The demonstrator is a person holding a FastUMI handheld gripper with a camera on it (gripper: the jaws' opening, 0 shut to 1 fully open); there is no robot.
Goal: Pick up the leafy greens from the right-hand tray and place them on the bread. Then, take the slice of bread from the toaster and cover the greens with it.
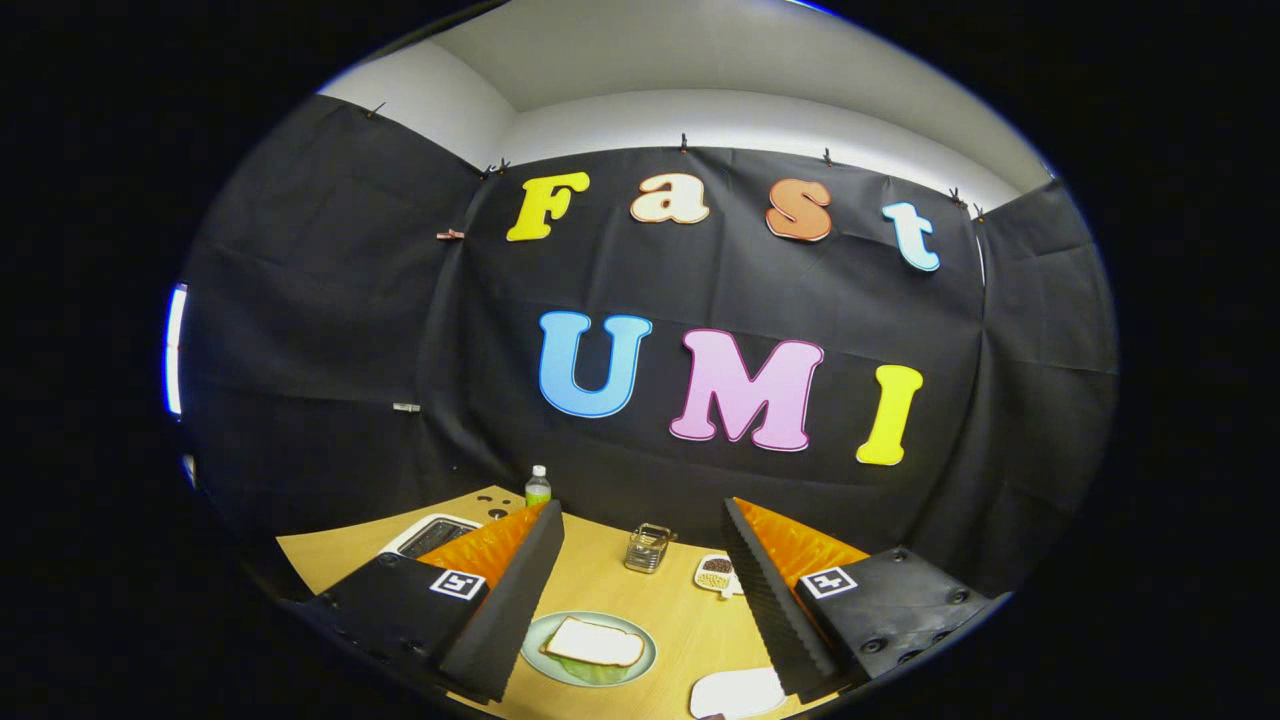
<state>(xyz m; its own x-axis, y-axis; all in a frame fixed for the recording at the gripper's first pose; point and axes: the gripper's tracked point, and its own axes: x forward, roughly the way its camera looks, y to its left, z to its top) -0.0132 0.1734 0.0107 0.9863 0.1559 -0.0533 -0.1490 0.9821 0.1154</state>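
A slice of bread (pixel 595 642) lies on a pale green plate (pixel 645 652) on the wooden table, low between my two fingers. A bit of leafy greens (pixel 590 673) peeks out from under the slice's near edge. My gripper (pixel 642 510) is raised above the table and stands open, with nothing between its fingers. Behind the left finger (pixel 510 600) the white toaster (pixel 432 535) sits at the table's far left, and I cannot tell whether its slot holds anything. A white tray (pixel 735 692) lies beside the right finger (pixel 765 600), partly hidden by it, with no greens showing on its visible part.
At the back of the table stand a small bottle (pixel 538 486) with a green label and a wire basket (pixel 649 547). A small dish of beans (pixel 716 573) sits next to the right finger. The black cloth wall closes the table in behind.
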